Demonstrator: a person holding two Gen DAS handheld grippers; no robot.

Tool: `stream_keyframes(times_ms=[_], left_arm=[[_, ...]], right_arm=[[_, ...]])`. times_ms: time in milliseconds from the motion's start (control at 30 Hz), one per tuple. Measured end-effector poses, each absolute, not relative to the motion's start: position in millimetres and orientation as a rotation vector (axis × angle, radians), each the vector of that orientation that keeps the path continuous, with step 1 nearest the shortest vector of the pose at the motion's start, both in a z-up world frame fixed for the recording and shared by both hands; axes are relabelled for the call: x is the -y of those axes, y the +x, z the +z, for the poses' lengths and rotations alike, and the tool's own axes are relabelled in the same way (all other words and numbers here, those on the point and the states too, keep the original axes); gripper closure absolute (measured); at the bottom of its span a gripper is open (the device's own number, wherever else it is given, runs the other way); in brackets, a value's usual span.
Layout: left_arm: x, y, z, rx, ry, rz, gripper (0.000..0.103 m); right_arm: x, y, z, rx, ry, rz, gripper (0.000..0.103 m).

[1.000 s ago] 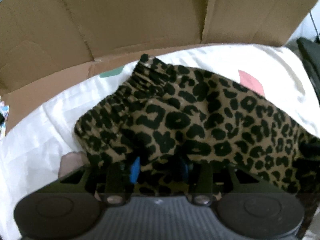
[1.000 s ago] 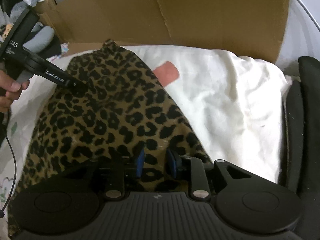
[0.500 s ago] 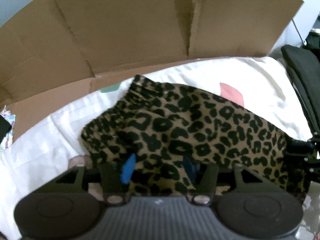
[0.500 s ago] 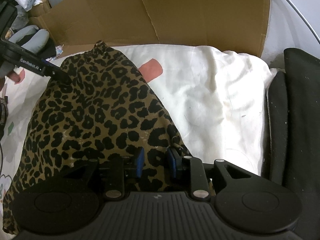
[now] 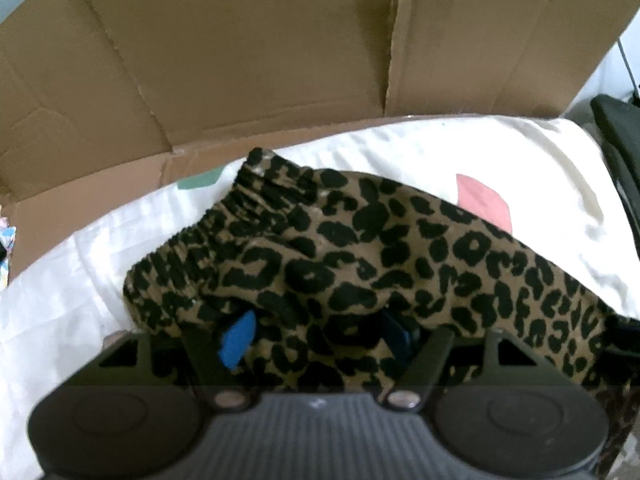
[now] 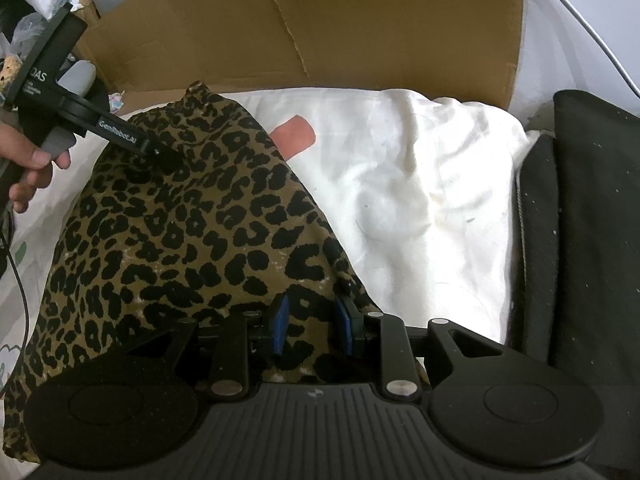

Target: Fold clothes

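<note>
Grippers [image 5: 316, 338] [image 6: 310, 324] pinch leopard-print garment [image 6: 180, 232] on bedsheet [image 6: 408, 184]

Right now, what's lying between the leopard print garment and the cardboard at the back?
In the left wrist view, only a strip of white sheet separates the leopard print garment from the cardboard; a green patch is printed on it.
</note>
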State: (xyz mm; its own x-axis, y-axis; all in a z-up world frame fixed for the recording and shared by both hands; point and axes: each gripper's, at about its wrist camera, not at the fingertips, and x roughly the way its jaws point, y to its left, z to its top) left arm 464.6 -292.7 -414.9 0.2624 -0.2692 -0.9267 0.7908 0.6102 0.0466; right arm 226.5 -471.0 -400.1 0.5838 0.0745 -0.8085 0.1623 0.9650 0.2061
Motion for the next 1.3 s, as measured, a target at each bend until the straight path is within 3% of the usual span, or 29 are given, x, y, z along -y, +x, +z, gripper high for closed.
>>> stream_keyframes(times_ms=[467,600,767,833,933,1067,1300], left_arm=[[237.3,439.4,-373.2,-1.110,0.567,-0.801,0.031],[223.8,433.3,-358.9,-1.102,0.566,-0.807,0.020],[221.4,426.8,-346.6,-1.071,0.544,-0.828,0.020],[221.5,421.9,-347.6,-1.061,0.527,-0.850,0.022],[220.4,411.9,-355.4,-1.069,0.488,-0.873,0.035],[212.9,395.3,-372.7,-1.098,0.463,-0.820,0.067],[197.1,370.0,-409.8,-1.150,0.419,-0.800,0.068]], right_arm=[[480.8,206.3,-399.1,-0.956,0.234,-0.044,0.071],[486.3,200.6,-392.2,-0.948,0.236,-0.047,0.071],[485.1,192.2,-384.6,-0.892,0.278,-0.039,0.066],[481.2,190.5,-382.3,-0.872,0.280,-0.029,0.065],[472.4,191.8,-380.6,-0.866,0.266,-0.008,0.065],[463.0,192.2,-382.2,-0.876,0.249,0.013,0.065],[463.8,190.0,-397.7,-0.933,0.169,-0.016,0.065]])
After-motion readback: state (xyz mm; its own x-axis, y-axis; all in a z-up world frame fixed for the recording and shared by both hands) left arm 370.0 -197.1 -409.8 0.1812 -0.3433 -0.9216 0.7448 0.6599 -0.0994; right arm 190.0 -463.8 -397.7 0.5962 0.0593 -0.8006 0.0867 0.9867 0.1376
